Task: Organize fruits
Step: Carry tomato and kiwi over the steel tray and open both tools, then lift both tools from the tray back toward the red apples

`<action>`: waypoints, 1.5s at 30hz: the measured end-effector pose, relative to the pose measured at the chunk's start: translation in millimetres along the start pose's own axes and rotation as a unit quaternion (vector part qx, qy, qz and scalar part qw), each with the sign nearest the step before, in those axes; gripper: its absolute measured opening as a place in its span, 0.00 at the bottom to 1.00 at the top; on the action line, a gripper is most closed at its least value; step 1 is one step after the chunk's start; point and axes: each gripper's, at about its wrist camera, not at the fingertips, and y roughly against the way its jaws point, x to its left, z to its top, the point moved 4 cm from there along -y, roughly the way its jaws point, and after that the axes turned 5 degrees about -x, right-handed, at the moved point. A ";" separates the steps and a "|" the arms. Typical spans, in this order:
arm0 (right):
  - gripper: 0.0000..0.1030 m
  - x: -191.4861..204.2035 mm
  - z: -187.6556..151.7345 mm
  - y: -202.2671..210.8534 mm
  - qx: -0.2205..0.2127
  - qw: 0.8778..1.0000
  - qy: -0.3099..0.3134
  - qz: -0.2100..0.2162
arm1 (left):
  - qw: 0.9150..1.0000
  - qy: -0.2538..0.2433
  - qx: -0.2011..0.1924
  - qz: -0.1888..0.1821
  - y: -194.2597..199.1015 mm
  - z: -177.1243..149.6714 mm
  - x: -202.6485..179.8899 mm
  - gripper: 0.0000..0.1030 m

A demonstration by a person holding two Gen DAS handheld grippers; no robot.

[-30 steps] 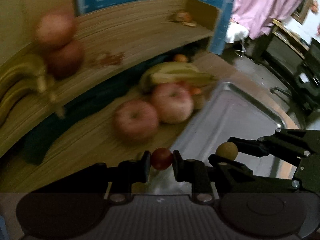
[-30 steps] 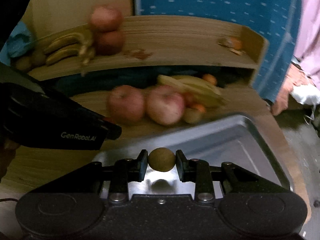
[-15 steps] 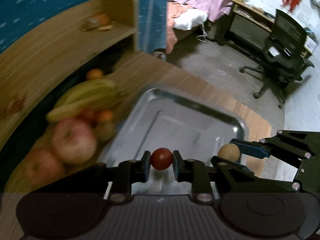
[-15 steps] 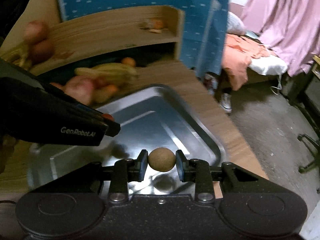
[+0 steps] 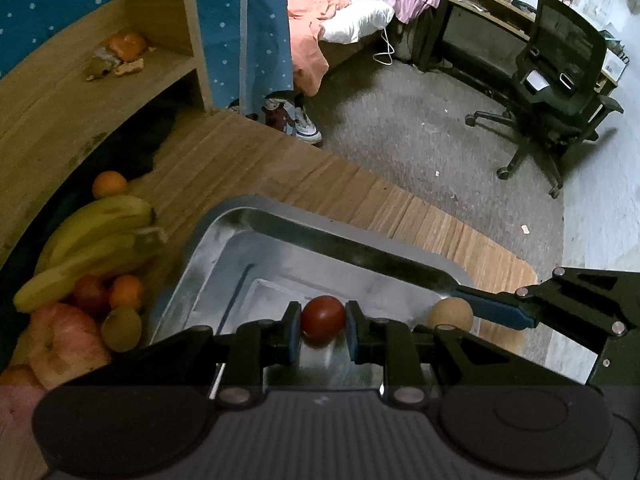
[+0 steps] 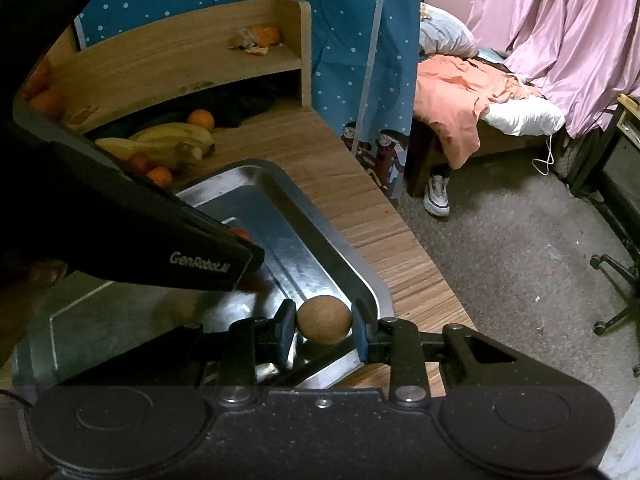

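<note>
Gripping a small red fruit, tomato-like (image 5: pixel 322 318), between my left gripper (image 5: pixel 322 330) fingers, I am holding it over the metal baking tray (image 5: pixel 280 248), near the tray's near edge; the jaws are narrowed onto the fruit's two sides, with both pads touching it. My right gripper (image 6: pixel 324 330) is clamping a round tan-brown fruit (image 6: pixel 324 320) in the same way, jaws drawn in to the fruit's width, and it is hanging over the tray's right near corner, just inside the rim. In the right wrist view the left gripper's black body is crossing the left side of the tray, hiding much of the floor of it. The tray is lying on the wooden table (image 5: pixel 320 172), close to the table's right edge. Beyond the tray's left side, a heap of fruit is resting on the table: a bunch of bananas (image 5: pixel 92 236), a pink-red apple (image 5: pixel 60 344), small oranges (image 5: pixel 126 292), a greenish-brown kiwi-like fruit (image 5: pixel 121 329), and one more orange (image 5: pixel 110 184) at the back. Above that, a wooden shelf (image 6: pixel 180 60) is carrying a peeled orange with scraps of rind (image 6: pixel 260 38) near its right end.
</note>
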 end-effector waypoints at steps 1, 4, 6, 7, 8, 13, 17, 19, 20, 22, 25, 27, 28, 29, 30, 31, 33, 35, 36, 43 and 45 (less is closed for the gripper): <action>0.31 -1.1 0.0 -1.4 0.001 1.000 0.000 0.000 | 1.000 0.000 0.002 0.000 -2.1 0.3 -1.0 0.25; 0.31 -2.7 -0.8 -3.9 0.004 1.000 0.000 0.002 | 1.000 -0.001 0.007 -0.001 -6.1 0.9 -3.9 0.25; 0.31 -1.9 -0.8 -5.1 0.006 1.000 -0.001 0.003 | 1.000 -0.001 0.008 -0.002 -7.4 1.6 -4.1 0.25; 0.31 -1.7 -0.8 -5.7 0.007 1.000 -0.001 0.003 | 1.000 0.000 0.009 -0.002 -8.2 2.2 -3.9 0.25; 0.31 -1.8 -0.8 -6.1 0.008 1.000 -0.002 0.004 | 1.000 0.000 0.009 -0.002 -8.7 2.5 -4.0 0.25; 0.31 -1.5 -1.3 -6.3 0.010 1.000 -0.002 0.004 | 1.000 0.002 0.012 -0.001 -10.5 2.3 -3.2 0.25; 0.31 -2.0 -1.1 -6.4 0.009 1.000 -0.002 0.003 | 1.000 -0.001 0.014 0.000 -10.7 2.0 -4.1 0.25; 0.32 -1.9 -1.1 -6.0 0.009 1.000 -0.003 0.002 | 1.000 -0.001 0.013 0.000 -9.5 2.0 -4.1 0.26; 0.32 -1.6 -0.9 -5.9 0.009 1.000 -0.003 0.002 | 1.000 -0.001 0.013 0.000 -9.1 1.9 -4.2 0.26; 0.32 -0.4 -0.9 -5.7 0.008 1.000 -0.003 0.001 | 1.000 -0.001 0.012 0.001 -8.0 1.8 -3.9 0.29; 0.37 1.5 -2.0 -2.9 0.006 1.000 -0.002 0.000 | 1.000 0.003 0.009 0.002 -5.0 1.7 -2.9 0.40; 0.42 3.1 -1.8 0.0 0.004 1.000 -0.001 -0.002 | 1.000 0.007 0.005 0.003 -1.1 1.4 -1.2 0.48; 0.43 4.0 -1.5 1.7 0.002 1.000 0.000 -0.004 | 1.000 0.009 0.002 0.003 1.4 1.4 -0.2 0.52; 0.45 5.1 -0.9 3.7 0.000 1.000 -0.001 -0.005 | 1.000 0.011 -0.002 0.004 4.2 1.6 1.5 0.54; 0.46 5.7 -0.4 5.6 -0.003 1.000 -0.001 -0.006 | 1.000 0.013 -0.005 0.006 7.0 1.6 3.1 0.56; 0.48 6.6 0.2 7.7 -0.005 1.000 -0.001 -0.008 | 1.000 0.015 -0.008 0.007 9.7 1.9 4.9 0.60; 0.51 8.8 1.7 13.0 -0.011 1.000 0.000 -0.011 | 1.000 0.019 -0.016 0.010 15.8 2.0 9.0 0.67; 0.59 12.4 3.3 18.7 -0.016 1.000 -0.001 -0.012 | 0.999 0.021 -0.024 0.012 21.8 1.5 13.0 0.74; 0.61 14.6 3.8 22.0 -0.019 1.000 -0.001 -0.013 | 0.999 0.022 -0.028 0.013 25.4 0.9 15.3 0.76; 0.82 32.1 -1.7 45.3 -0.023 1.000 -0.010 -0.017 | 0.998 0.037 -0.052 0.029 53.2 -10.1 35.6 0.98; 0.83 38.2 -5.5 52.7 -0.022 0.999 -0.013 -0.020 | 0.997 0.040 -0.055 0.034 60.9 -15.9 43.5 0.99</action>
